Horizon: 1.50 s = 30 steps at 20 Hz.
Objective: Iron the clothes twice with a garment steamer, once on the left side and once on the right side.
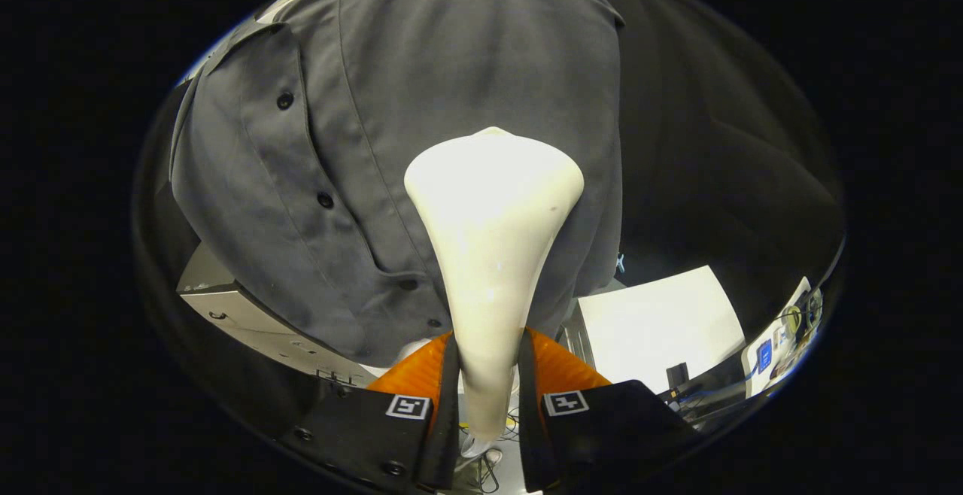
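The gripper (pixel 487 363) is clamped on the handle of the white steamer (pixel 493 209), whose head sits against the hanging grey shirt (pixel 451 66) just right of its buttons, so a steaming pass looks underway, next needing a steady stroke along the fabric.

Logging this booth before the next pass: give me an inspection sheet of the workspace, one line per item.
Surface: white table below and right of the shirt.
Job's things: grey button-up shirt hanging; white garment steamer, its wide head toward the cloth, right of the button placket.
Clutter: grey box under the shirt's left hem; small devices at the table's far end.
Grippers: gripper, jaws pressing the steamer's handle on both sides.
Cables: thin cords below the handle.
Surroundings: black cloth to the shirt's right.
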Tool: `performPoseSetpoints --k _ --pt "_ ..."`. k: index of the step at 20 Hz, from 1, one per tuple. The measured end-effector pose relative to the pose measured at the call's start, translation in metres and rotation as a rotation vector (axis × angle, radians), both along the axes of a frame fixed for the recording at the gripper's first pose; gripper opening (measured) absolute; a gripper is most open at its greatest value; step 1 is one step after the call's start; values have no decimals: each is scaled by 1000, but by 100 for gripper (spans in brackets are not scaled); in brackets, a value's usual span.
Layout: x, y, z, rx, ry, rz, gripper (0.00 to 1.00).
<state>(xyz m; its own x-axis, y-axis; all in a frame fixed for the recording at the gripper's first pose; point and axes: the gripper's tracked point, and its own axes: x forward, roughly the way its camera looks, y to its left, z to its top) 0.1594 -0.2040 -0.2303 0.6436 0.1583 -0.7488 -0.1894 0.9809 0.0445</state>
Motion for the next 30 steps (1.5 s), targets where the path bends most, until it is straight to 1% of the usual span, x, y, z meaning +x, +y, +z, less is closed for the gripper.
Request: performPoseSetpoints --k 4,15,30 --pt "-4 -6 -22 -13 32 7 41" --pt "-15 -25 -82 -10 124 -9 41" --pt "-33 -48 -145 -17 225 -43 41"
